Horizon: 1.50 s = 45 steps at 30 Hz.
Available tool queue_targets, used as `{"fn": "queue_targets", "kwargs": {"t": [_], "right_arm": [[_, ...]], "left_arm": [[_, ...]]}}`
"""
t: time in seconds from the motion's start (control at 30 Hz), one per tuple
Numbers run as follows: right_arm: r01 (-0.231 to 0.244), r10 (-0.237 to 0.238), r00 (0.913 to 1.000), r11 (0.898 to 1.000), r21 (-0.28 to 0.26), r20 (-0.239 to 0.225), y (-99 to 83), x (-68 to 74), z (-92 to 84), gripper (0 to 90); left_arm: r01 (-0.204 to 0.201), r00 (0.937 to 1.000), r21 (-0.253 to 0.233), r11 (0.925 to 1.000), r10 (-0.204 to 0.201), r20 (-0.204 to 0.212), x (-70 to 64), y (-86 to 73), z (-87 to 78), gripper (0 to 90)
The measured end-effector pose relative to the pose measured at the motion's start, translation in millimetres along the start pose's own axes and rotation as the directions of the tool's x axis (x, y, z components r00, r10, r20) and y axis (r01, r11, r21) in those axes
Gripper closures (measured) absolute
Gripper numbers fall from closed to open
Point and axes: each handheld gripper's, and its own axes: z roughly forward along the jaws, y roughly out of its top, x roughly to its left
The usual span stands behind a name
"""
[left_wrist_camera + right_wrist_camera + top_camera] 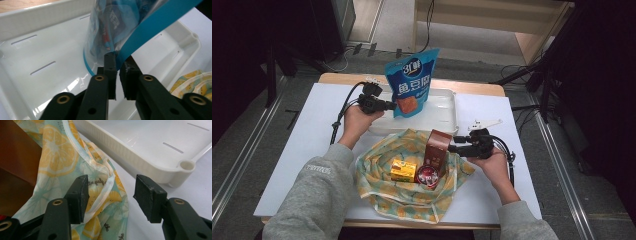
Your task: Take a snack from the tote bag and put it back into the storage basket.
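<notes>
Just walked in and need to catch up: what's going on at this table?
A person works with a hand-held gripper in each hand. The left hand-held gripper is shut on the edge of a blue snack bag, holding it upright over the white tray. The right hand-held gripper is open beside the lemon-print cloth, where a brown box, yellow box and small can sit.

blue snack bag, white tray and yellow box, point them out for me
blue snack bag (412, 82), high view, middle of its printed front
white tray (443, 114), high view, bare floor right of the bag
yellow box (403, 170), high view, its top face
</notes>
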Motion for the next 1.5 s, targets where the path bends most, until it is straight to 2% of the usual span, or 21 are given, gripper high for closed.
{"fn": "queue_targets", "kwargs": {"t": [0.13, 0.27, 0.37, 0.5, 0.67, 0.83, 0.9, 1.03, 1.1, 1.2, 1.23, 1.5], "right_arm": [[0.001, -0.001, 1.0000, 1.000, -0.002, -0.001, 0.1, 0.3, -0.3, 46.3], [0.002, -0.002, 1.0000, 1.000, -0.004, -0.002, 0.2, 0.1, -0.6, 46.4], [0.002, -0.002, 1.0000, 1.000, -0.003, -0.002, 0.1, 0.3, -0.4, 46.4], [0.004, -0.004, 1.0000, 1.000, -0.001, -0.002, 0.1, 0.9, -0.2, 46.4], [-0.004, 0.004, 1.0000, 1.000, -0.004, -0.001, -0.5, 0.3, -2.2, 46.4], [-0.007, 0.007, 1.0000, 1.000, -0.009, 0.000, -1.9, 0.6, -4.2, 46.4], [-0.010, 0.010, 0.9999, 1.000, -0.011, 0.007, -3.0, 1.5, -5.5, 46.3], [-0.013, 0.013, 0.9998, 1.000, -0.012, 0.015, -5.7, 1.3, -8.8, 46.3], [-0.019, 0.019, 0.9997, 1.000, -0.018, 0.016, -7.0, 1.2, -10.8, 46.3], [-0.021, 0.022, 0.9996, 0.999, -0.028, 0.018, -8.9, 2.2, -13.9, 46.2], [-0.023, 0.023, 0.9995, 0.999, -0.027, 0.020, -9.3, 2.9, -14.6, 46.3], [-0.031, 0.032, 0.9992, 0.999, -0.029, 0.026, -15.0, 2.4, -18.7, 46.2]], "left_arm": [[-0.005, 0.9999, 0.013, 0.9999, 0.005, -0.009, 0.7, 4.1, 1.0, 89.3], [0.015, 0.9999, -0.007, 0.9999, -0.015, -0.008, 4.8, 5.5, 3.3, 90.0], [0.036, 0.9993, -0.011, 0.9993, -0.036, 0.012, 9.1, 7.4, 5.3, 90.0], [0.024, 0.9997, 0.004, 0.9997, -0.024, -0.004, 11.4, 14.4, 7.9, 90.0], [0.053, 0.9986, -0.010, 0.9985, -0.053, 0.004, 19.1, 17.2, 9.7, 90.0], [0.042, 0.9985, -0.003, 0.9991, -0.042, -0.034, 24.5, 24.8, 11.5, 90.0], [0.052, 0.9983, -0.011, 0.9986, -0.053, -0.026, 27.0, 25.7, 12.9, 90.0], [0.047, 0.9979, -0.006, 0.9989, -0.048, -0.044, 30.7, 30.5, 15.1, 89.8], [0.059, 0.9971, -0.012, 0.9982, -0.060, -0.047, 33.3, 32.3, 16.6, 89.5], [0.072, 0.9966, -0.033, 0.9969, -0.073, -0.037, 38.9, 32.7, 18.3, 88.9], [0.090, 0.9956, -0.038, 0.9952, -0.091, -0.023, 41.8, 32.8, 18.9, 88.6], [0.087, 0.9953, -0.034, 0.9957, -0.088, -0.041, 45.8, 40.9, 24.3, 88.3]]}}
